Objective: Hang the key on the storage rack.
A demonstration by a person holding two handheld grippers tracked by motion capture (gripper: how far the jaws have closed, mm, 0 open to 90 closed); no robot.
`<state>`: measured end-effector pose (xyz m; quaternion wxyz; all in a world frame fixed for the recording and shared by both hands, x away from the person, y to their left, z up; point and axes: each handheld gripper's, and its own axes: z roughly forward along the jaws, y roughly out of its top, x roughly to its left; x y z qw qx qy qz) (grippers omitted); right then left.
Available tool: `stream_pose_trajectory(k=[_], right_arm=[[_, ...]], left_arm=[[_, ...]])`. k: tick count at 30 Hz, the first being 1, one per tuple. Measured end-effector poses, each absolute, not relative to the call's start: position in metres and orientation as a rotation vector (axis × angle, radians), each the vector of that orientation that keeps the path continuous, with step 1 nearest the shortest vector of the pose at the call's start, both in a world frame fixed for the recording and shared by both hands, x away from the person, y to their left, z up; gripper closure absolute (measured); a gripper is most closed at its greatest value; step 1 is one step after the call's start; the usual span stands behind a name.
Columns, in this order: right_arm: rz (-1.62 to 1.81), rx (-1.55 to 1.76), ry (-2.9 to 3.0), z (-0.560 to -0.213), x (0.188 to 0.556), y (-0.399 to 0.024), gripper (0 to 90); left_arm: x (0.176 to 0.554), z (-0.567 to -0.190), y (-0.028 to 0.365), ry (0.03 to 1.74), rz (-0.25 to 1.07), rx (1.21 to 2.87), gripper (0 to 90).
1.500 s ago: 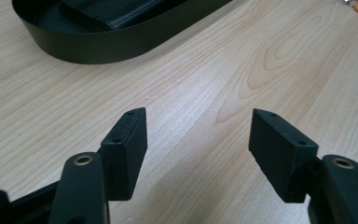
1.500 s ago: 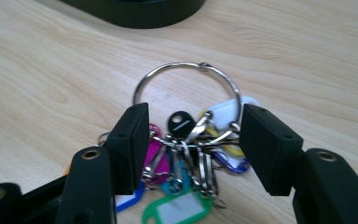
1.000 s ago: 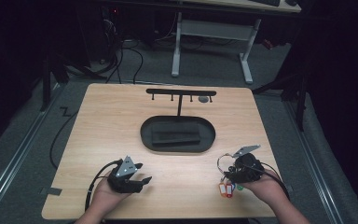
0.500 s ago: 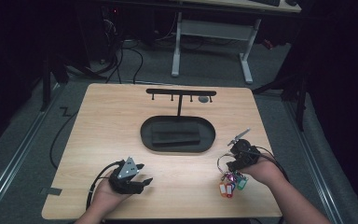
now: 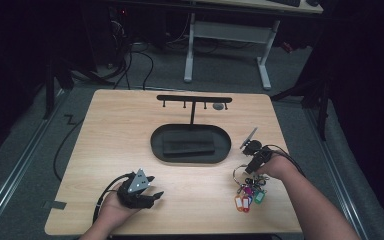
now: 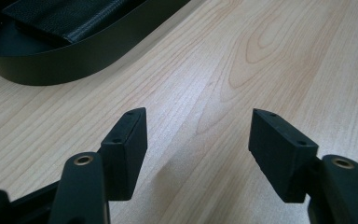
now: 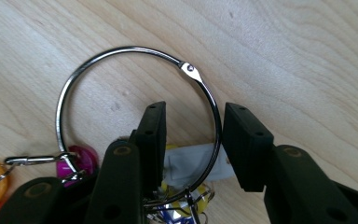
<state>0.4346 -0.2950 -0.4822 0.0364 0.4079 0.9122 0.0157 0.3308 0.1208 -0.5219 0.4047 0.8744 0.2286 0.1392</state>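
Two grippers over a wooden table (image 5: 120,130), one working at a ring of keys.

The right gripper (image 7: 189,140), near the table's right edge, straddles the wire of a big metal ring (image 7: 121,53): one jaw stands inside the loop, the other just outside it, and the wire runs through the gap. The jaws have just been closing, but the pads do not yet pinch the wire. The ring lies flat on the table, with coloured key tags (image 5: 247,197) bunched on it toward the front edge. The left gripper (image 6: 198,140) sits near the front edge, left of centre, its jaws wide apart over bare wood with nothing between them. A black oval tray (image 5: 190,156) lies at the table's centre, with a small hook rack (image 5: 194,99) standing behind it.
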Motion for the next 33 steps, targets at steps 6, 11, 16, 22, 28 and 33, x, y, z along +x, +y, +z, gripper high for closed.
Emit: stream_pose_trajectory(k=[6, 11, 16, 22, 28, 33], right_arm=[[-0.018, 1.238, 2.847, -0.487, 0.446, -0.295, 62.4], [-0.038, 1.264, 2.872, -0.487, 0.449, -0.289, 68.4], [-0.026, 1.177, 2.910, -0.488, 0.448, -0.288, 84.9], [-0.007, 1.185, 2.895, -0.478, 0.439, -0.286, 86.7], [0.073, 1.160, 2.874, -0.449, 0.425, -0.287, 86.8], [0.117, 1.152, 2.853, -0.430, 0.414, -0.286, 87.1]], left_arm=[[0.325, -0.522, 0.128, 0.584, 0.362, 2.216, 37.7], [0.322, -0.522, 0.134, 0.607, 0.365, 2.204, 37.8], [0.321, -0.523, 0.133, 0.603, 0.361, 2.215, 37.8], [0.320, -0.525, 0.130, 0.590, 0.352, 2.227, 37.8], [0.322, -0.524, 0.125, 0.571, 0.358, 2.231, 37.8], [0.324, -0.522, 0.124, 0.567, 0.374, 2.204, 37.7]])
